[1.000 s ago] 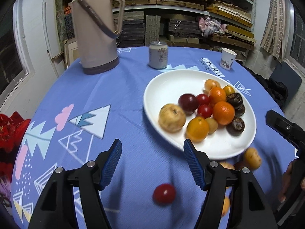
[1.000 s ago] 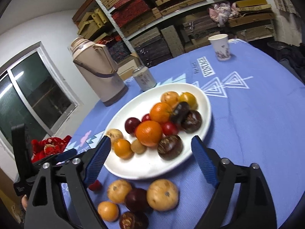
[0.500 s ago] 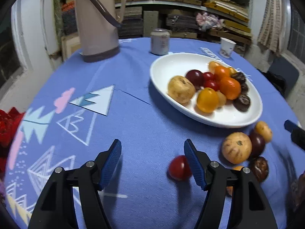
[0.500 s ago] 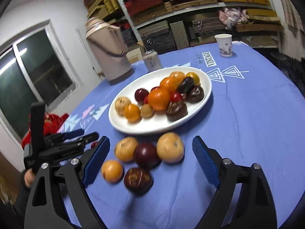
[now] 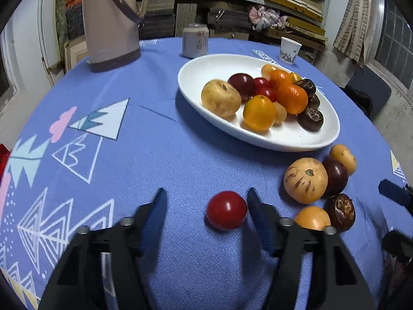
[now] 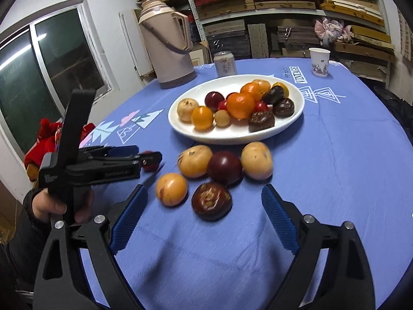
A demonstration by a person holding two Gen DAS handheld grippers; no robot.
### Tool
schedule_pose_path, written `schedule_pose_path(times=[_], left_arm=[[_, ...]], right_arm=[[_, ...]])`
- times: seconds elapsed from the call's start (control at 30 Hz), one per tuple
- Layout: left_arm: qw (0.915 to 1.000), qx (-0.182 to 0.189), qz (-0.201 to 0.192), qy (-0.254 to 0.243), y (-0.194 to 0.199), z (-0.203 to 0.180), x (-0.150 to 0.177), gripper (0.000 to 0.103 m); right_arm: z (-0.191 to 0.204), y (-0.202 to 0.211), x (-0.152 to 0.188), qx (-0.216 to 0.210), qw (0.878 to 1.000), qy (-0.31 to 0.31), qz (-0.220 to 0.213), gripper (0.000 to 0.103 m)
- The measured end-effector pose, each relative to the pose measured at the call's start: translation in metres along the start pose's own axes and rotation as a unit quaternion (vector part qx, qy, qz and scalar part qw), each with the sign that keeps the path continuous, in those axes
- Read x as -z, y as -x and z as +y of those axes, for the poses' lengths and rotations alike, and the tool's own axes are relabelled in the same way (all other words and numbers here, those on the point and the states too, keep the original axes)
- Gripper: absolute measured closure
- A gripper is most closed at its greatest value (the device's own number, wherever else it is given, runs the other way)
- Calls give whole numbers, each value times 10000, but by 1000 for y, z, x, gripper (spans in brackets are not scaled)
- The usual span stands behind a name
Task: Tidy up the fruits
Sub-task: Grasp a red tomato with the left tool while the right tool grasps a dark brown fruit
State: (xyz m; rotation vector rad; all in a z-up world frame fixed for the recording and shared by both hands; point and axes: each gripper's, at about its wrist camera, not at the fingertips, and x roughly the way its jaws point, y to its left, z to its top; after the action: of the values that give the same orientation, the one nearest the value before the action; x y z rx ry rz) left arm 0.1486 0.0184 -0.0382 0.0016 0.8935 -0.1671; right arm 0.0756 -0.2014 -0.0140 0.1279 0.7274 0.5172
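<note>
A white plate (image 5: 201, 77) holds several fruits on the blue tablecloth; it also shows in the right wrist view (image 6: 291, 124). A red tomato (image 5: 226, 210) lies on the cloth between my open left gripper's (image 5: 205, 206) fingers, close to the right finger. Several loose fruits lie right of it: a tan fruit (image 5: 305, 180), a dark plum (image 5: 335, 177), an orange fruit (image 5: 312, 218) and a brown one (image 5: 341, 211). My right gripper (image 6: 204, 214) is open, just before the brown fruit (image 6: 211, 201) and orange fruit (image 6: 171, 189). The left gripper (image 6: 152, 159) shows there, at the tomato.
A beige thermos (image 5: 111, 23), a can (image 5: 195, 40) and a paper cup (image 5: 290, 50) stand behind the plate. Shelves of boxes fill the back wall. A red cloth (image 6: 49, 134) lies at the table's left edge, near a window.
Both grippers have dropped lower and nearer the cloth. The tomato now sits between the left fingers instead of beside the right one. The right gripper has closed in on the loose fruits.
</note>
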Motion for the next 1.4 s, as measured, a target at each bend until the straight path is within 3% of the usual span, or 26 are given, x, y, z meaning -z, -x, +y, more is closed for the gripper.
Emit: schedule_pose_path(times=[0.1,0.43,0.6,0.83,1.0,1.27,1.4], left_arm=[[9997,197,40,116,-1,5,0,74],[9993,303,42,209,-1,7,-1,73],[9993,304,44,210,-1,7,-1,73],[9992,335,42,232,-1,7,0,73],[9993,333,45,152,-1,4,0,73],[9994,325,50,110,-1,3,1,73],[9994,330,50,116,-1,3,1,73]], right_arm=[[6,-3,5,78,9999,67,95,15],[23,-14,7,621,9962,454,420,16],[32,-36,11,1193,9840,960,909,39],[30,-56,2,1438,9791,1040,992,41],[27,-65,-3,1393,9790,1012,1092,44],[24,-68,-4,1102,9825,921,1189,59],[25,-69,-5,1058,9832,900,1182,60]])
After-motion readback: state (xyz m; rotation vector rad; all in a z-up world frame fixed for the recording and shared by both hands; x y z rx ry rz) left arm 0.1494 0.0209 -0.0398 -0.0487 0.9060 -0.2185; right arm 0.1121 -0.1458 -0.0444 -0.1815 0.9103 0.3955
